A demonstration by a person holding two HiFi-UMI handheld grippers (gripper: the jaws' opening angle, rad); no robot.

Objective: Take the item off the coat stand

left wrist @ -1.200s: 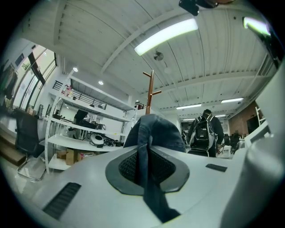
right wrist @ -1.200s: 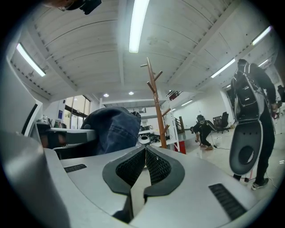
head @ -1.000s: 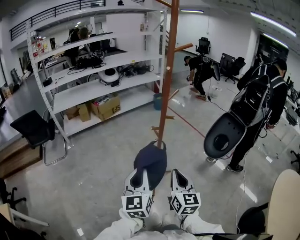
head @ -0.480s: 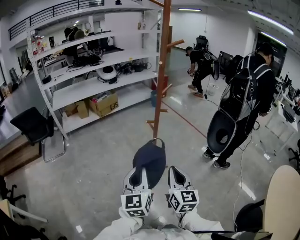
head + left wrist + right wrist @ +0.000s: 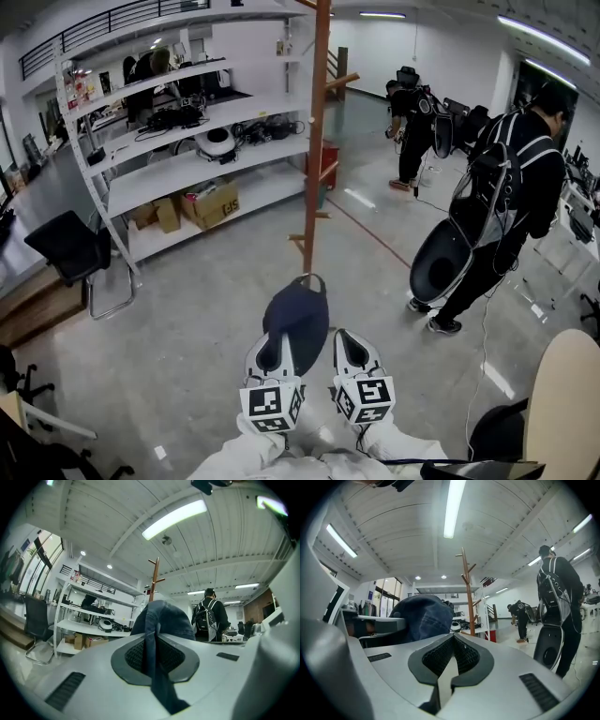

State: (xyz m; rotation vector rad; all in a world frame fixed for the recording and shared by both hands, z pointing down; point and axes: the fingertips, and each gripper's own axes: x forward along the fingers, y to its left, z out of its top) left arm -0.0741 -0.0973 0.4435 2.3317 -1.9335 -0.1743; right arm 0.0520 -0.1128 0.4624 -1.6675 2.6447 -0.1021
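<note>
A dark blue denim cap [image 5: 298, 319] hangs in the air in front of me, away from the wooden coat stand [image 5: 314, 141]. My left gripper [image 5: 272, 352] is shut on a fold of the cap [image 5: 161, 618], and the fabric runs down between its pads. My right gripper [image 5: 349, 349] sits close beside it, jaws shut with the tips meeting and nothing clearly pinched. In the right gripper view the cap [image 5: 423, 616] bulges just left of the right gripper [image 5: 452, 637]. The stand [image 5: 467, 592] rises bare behind it, also visible as the stand [image 5: 154, 578] in the left gripper view.
A white shelving rack [image 5: 187, 159] with gear and cardboard boxes [image 5: 211, 204] stands at the left. A black chair [image 5: 70, 253] is near it. A person with a backpack [image 5: 511, 206] stands at the right, another person [image 5: 412, 117] farther back. A beige rounded panel [image 5: 572, 403] is at the lower right.
The coat stand has drawn farther from the cap and both grippers, which keep their places in the view. The person with the backpack has shifted at the right.
</note>
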